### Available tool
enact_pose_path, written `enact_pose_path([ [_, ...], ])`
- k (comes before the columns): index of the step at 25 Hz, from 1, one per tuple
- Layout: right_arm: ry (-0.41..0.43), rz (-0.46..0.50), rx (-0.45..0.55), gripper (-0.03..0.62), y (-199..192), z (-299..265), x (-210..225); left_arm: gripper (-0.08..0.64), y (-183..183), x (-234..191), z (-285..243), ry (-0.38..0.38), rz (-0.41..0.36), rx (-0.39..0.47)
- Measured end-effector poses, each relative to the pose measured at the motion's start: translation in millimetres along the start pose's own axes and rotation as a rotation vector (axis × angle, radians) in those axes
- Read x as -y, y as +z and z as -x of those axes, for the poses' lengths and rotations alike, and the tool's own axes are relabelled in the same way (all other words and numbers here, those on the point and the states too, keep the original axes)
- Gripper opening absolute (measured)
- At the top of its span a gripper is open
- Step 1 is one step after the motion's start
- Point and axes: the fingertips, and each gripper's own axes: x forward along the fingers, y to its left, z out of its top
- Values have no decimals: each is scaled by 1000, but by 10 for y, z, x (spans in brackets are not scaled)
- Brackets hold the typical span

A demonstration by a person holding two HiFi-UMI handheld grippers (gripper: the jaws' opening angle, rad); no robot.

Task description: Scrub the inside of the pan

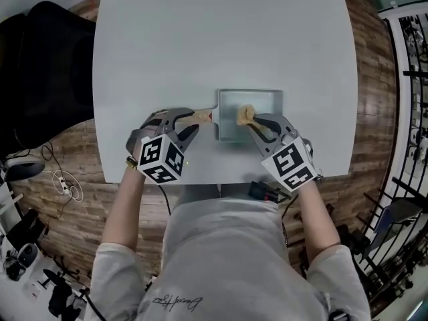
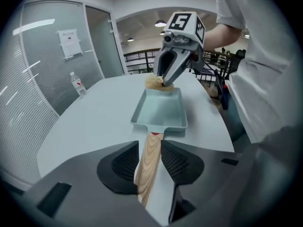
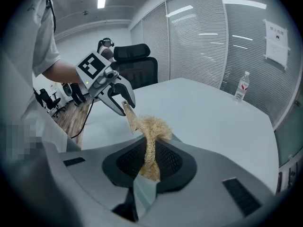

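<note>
Pale-green rectangular pan [image 1: 262, 103] on white table [image 1: 221, 39], clear plastic bottle [image 3: 241, 87] far off. Left gripper [image 2: 150, 161] stands open around the pan's wooden handle [image 2: 147, 162]; right gripper [image 3: 150, 161] pinches tan fibrous scrubber [image 3: 152, 126].

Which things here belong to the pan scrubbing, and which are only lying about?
For the job: pan; its wooden handle, inside the open left gripper; fibre scrubber, clamped in the right gripper.
Lying about: water bottle; office chair; cables on the floor.

Our left gripper [image 2: 149, 144] straddles, jaws apart, the wooden handle [image 2: 147, 171] of the pan [image 2: 161, 111], while our right gripper [image 2: 164, 82] holds a scrubber [image 2: 153, 82] at its far end.
</note>
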Motion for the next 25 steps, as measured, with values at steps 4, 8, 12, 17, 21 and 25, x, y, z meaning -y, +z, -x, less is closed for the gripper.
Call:
enact_pose_path([
  [4,10,32,-28,69,-9,-82,43,169,-123,48,-158,-45,-95,-81],
  [8,25,70,-58,69,12,-177,42,172,-220,60,-241,-86,-130,-119],
  [12,22,133,-114,69,-42,-258,89,172,-249,94,-298,-127,-122,-142],
  [17,15,246,-207,70,-100,-462,141,156,-242,103,-292,-147,-135,-148],
  [21,40,339,-282,69,-167,-654,160,155,-209,98,-288,-154,-138,-158],
  [25,49,414,-334,69,-213,-827,174,153,-191,113,-292,-162,-149,-158],
])
